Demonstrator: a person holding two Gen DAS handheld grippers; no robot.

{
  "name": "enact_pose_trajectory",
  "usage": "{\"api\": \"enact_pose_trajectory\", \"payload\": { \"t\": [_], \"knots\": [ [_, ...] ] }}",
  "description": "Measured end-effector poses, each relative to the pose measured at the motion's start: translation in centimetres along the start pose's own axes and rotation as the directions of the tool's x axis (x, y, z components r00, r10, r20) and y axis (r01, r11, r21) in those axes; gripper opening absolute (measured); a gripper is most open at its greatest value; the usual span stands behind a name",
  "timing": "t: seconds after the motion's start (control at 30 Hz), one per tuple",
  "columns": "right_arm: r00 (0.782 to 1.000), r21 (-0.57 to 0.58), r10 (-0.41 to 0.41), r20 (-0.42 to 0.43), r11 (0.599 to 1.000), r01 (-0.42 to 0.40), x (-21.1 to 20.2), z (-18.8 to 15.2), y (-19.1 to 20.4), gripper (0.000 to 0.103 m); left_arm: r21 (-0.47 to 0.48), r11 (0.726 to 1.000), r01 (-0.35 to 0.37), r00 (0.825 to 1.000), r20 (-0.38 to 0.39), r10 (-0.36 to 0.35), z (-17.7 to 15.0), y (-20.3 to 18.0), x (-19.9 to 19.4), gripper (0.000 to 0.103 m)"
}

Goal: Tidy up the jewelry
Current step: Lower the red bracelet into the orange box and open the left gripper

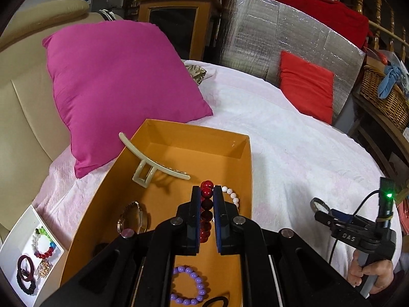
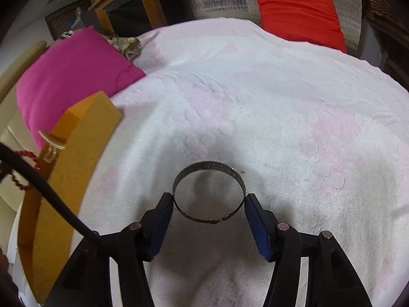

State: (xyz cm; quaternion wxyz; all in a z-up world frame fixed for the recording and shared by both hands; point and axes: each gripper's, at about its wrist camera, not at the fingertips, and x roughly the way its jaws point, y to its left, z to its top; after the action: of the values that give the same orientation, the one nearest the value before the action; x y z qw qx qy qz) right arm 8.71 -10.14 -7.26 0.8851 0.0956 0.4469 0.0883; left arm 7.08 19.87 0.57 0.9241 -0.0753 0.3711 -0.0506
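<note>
My left gripper sits low centre of its frame, jaws clamped narrow. My right gripper stands half-spread at lower centre; my hand grips its handle.

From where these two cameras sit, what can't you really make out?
- Left wrist view: most of the red bead bracelet sits hidden between the left gripper's fingers.
- Left wrist view: a dark loop in the orange box is cut by the bottom edge.
- Right wrist view: markings on the metal bangle held by the right gripper are too small.
</note>
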Motion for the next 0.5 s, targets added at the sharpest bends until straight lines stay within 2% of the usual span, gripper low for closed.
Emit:
{"api": "enact_pose_trajectory", "payload": {
  "t": [0.5],
  "knots": [
    [0.986,0.0,0.11,0.126,0.994,-0.111,-4.6,-0.5,2.0,0.061,-0.029,0.999,-0.017,1.0,-0.003,0.017,-0.8,0.3,-0.6,0.009]
  ]
}}
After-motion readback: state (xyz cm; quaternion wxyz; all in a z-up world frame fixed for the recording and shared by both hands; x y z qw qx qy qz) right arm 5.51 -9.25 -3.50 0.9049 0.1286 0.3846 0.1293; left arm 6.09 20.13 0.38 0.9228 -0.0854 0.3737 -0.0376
